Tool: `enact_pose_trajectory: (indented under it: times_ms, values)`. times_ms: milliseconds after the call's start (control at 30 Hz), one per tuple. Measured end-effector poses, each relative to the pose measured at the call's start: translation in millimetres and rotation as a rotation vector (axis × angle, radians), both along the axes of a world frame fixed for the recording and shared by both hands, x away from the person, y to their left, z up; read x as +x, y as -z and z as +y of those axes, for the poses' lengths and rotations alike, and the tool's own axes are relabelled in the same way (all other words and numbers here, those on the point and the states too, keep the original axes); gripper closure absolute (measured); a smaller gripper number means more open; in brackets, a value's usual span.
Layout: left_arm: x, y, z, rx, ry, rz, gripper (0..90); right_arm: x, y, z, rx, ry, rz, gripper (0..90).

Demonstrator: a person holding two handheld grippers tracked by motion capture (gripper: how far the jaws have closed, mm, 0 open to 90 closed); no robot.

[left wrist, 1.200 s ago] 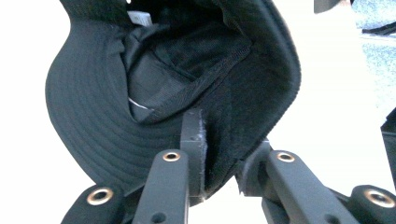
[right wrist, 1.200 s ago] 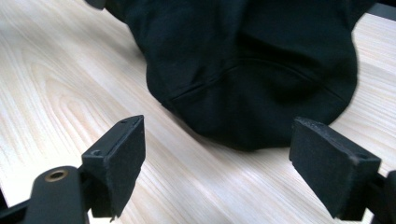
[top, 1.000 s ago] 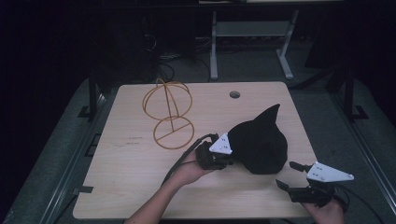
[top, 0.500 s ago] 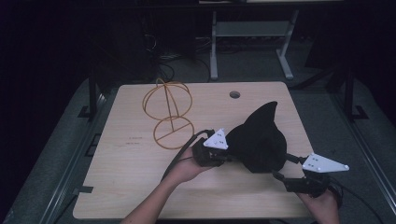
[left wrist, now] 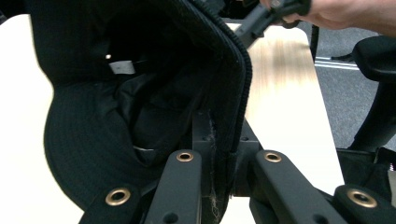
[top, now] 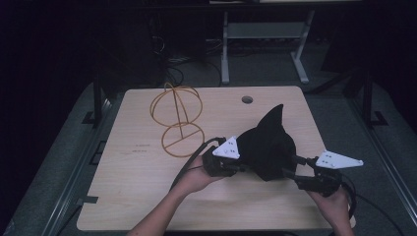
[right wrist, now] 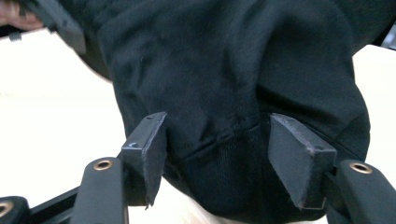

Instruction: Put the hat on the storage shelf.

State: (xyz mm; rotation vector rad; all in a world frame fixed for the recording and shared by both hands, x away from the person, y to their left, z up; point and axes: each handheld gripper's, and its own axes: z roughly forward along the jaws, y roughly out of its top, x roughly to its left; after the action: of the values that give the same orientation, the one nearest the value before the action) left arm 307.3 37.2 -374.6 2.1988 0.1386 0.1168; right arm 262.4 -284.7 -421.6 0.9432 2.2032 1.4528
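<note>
while the left gripper (top: 244,166) stays clamped on the black hat's (top: 268,145) brim, the right gripper (right wrist: 215,154) — jaws just closing, pads not pressing — straddles its opposite edge.

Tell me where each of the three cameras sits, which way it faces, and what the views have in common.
High view: above the person's side, looking forward and down on the table; both forearms, left gripper and right gripper at the black hat.
Left gripper view: rides the left gripper, looking into the hat's underside, jaws shut on its brim.
Right gripper view: rides the right gripper, facing the hat; its jaws have just been closing around the cloth.
Shared: the hat and tabletop.
</note>
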Motion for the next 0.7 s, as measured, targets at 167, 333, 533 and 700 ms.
enact_pose_trajectory:
  times_ms: [167, 333, 533, 700]
  values:
    - [-1.6, 1.5, -1.7, 0.008, 0.017, -0.003, 83.9, 4.7, 1.2, 0.4, 0.009, 0.002, 0.012, 40.8]
    - [-3.3, 2.4, -2.8, 0.016, 0.026, -0.015, 83.9, 9.2, 1.0, -0.2, 0.011, 0.019, 0.021, 44.8]
    - [-4.3, 1.4, 0.9, 0.012, 0.034, -0.018, 83.9, 14.5, 2.2, -3.6, 0.003, 0.054, 0.024, 46.3]
    - [-4.7, 2.0, 2.7, 0.005, 0.036, -0.012, 83.9, 17.5, 7.0, 5.6, -0.041, 0.026, 0.03, 50.3]
